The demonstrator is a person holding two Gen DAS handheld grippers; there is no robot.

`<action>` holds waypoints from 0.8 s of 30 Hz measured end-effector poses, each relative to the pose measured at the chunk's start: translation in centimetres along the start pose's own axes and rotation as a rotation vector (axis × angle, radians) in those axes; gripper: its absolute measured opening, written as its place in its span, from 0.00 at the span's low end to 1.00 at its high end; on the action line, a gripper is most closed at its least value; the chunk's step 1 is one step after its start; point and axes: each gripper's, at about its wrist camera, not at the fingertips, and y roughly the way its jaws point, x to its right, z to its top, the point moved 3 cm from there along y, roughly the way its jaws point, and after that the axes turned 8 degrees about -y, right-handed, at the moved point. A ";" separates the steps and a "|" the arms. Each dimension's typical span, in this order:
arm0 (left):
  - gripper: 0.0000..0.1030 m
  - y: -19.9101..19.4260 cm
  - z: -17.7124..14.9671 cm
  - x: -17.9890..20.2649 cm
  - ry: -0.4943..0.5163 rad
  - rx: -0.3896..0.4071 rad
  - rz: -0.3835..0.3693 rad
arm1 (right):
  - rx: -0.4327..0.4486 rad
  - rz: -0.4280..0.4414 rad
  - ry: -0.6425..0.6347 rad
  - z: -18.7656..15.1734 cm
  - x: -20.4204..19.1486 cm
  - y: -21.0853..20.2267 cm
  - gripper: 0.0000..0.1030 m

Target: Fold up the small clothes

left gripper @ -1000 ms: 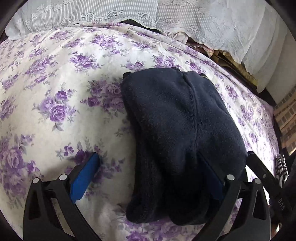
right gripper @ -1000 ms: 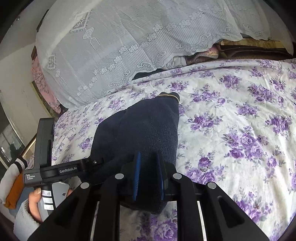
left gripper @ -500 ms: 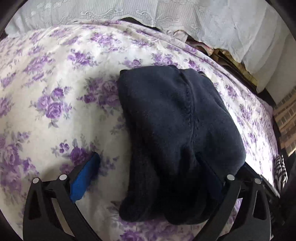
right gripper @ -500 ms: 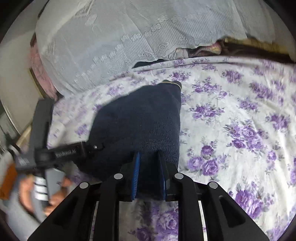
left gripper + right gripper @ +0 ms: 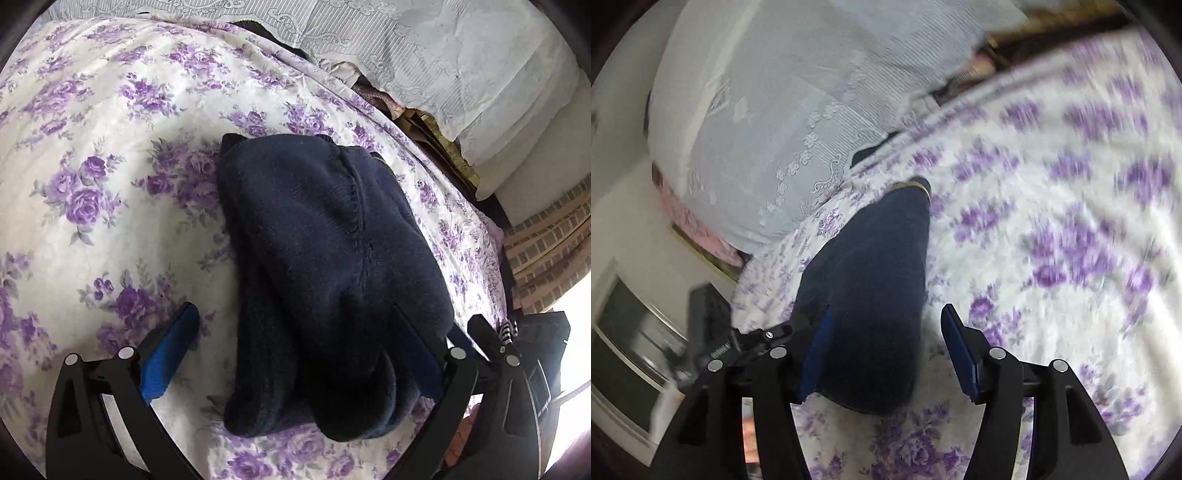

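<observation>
A dark navy knitted garment [image 5: 325, 258] lies folded into a thick bundle on the purple-flowered bedspread [image 5: 110, 184]. My left gripper [image 5: 295, 325] is wide open over the bundle's near end, its blue pads either side of it. In the right wrist view the same garment [image 5: 871, 295] runs away from me. My right gripper [image 5: 886, 332] is open, its jaws standing apart around the garment's near end. The right wrist view is blurred.
A white lace cover [image 5: 424, 48] [image 5: 775, 129] drapes over a pile at the bed's far edge. The other gripper [image 5: 713, 332] shows at the left of the right wrist view. A bright window and brick building [image 5: 546, 251] lie beyond the bed's right side.
My right gripper was shut on the garment's near end and has opened and let go. Its view has swung and blurred. My left gripper stays open over the bundle.
</observation>
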 end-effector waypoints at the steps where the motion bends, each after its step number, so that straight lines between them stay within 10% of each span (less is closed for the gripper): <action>1: 0.96 0.0 0.0 0.1 0.004 -0.001 -0.007 | -0.008 0.020 0.022 -0.1 0.3 0.2 0.59; 5: 0.96 0.0 0.3 -0.2 -0.002 -0.018 -0.041 | -0.035 0.079 0.069 -0.3 0.7 0.9 0.58; 13: 0.95 0.0 1.5 -1.6 -0.129 -0.125 -0.342 | -0.083 0.275 0.234 1.0 2.7 3.2 0.57; 24: 0.96 3.4 2.6 2.1 0.035 -0.144 -0.312 | -0.119 0.459 0.309 4.5 3.4 8.3 0.57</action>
